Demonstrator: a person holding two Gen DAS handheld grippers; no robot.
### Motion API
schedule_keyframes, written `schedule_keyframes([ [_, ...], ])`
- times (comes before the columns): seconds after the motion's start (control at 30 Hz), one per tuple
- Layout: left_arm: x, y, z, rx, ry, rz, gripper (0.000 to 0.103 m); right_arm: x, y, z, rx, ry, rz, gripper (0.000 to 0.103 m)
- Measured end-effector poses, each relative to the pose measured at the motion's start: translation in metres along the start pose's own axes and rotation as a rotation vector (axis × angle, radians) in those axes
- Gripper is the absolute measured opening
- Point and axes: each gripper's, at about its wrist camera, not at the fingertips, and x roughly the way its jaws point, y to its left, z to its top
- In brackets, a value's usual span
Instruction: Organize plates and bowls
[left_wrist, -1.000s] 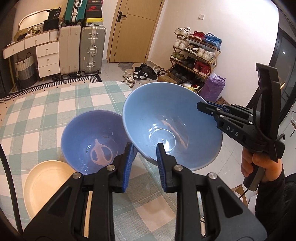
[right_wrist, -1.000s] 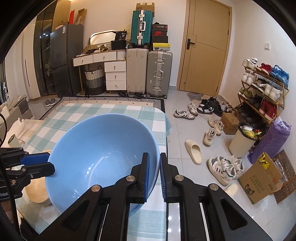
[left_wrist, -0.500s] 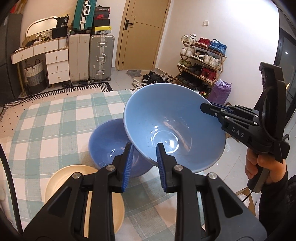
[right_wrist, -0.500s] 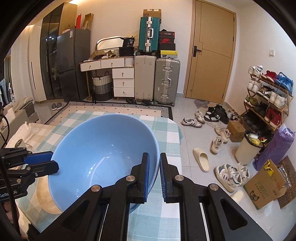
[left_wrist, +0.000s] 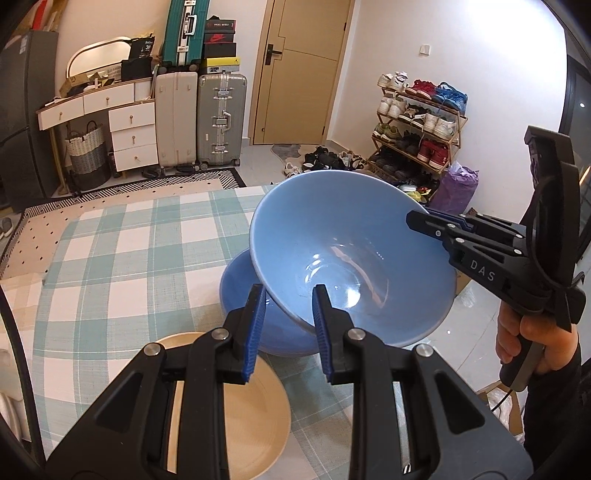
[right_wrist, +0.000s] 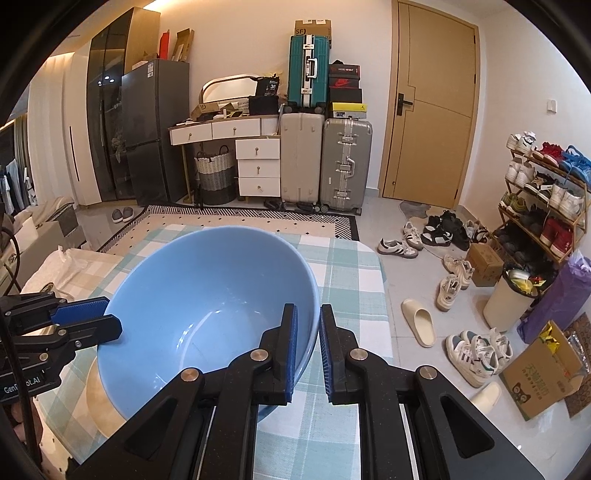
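Our right gripper (right_wrist: 307, 345) pinches the rim of the light blue bowl (right_wrist: 207, 314), tilted above the darker bowl (left_wrist: 251, 317) on the checked tablecloth (left_wrist: 122, 266). Our left gripper (left_wrist: 287, 328) hovers with fingers spread, holding nothing, over the cream plate (left_wrist: 229, 406). "DAS" marks the right gripper's side.

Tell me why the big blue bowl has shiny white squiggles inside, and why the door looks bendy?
In the left wrist view, the squiggles in the big blue bowl are glare from room lights. In the right wrist view, the glare is fainter, and the door curves because the fisheye lens bends lines near the edges.
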Motion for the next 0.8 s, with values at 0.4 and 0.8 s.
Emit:
schedule_keyframes([
  [0.4, 0.015, 0.014, 0.006, -0.011, 0.013, 0.050, 0.022, 0.029, 0.012, 0.001, -0.003, 0.025, 0.021, 0.013],
  [0.8, 0.059, 0.035, 0.011, -0.034, 0.040, 0.073, 0.022, 0.060, 0.020, -0.005, -0.006, 0.059, 0.029, 0.014],
])
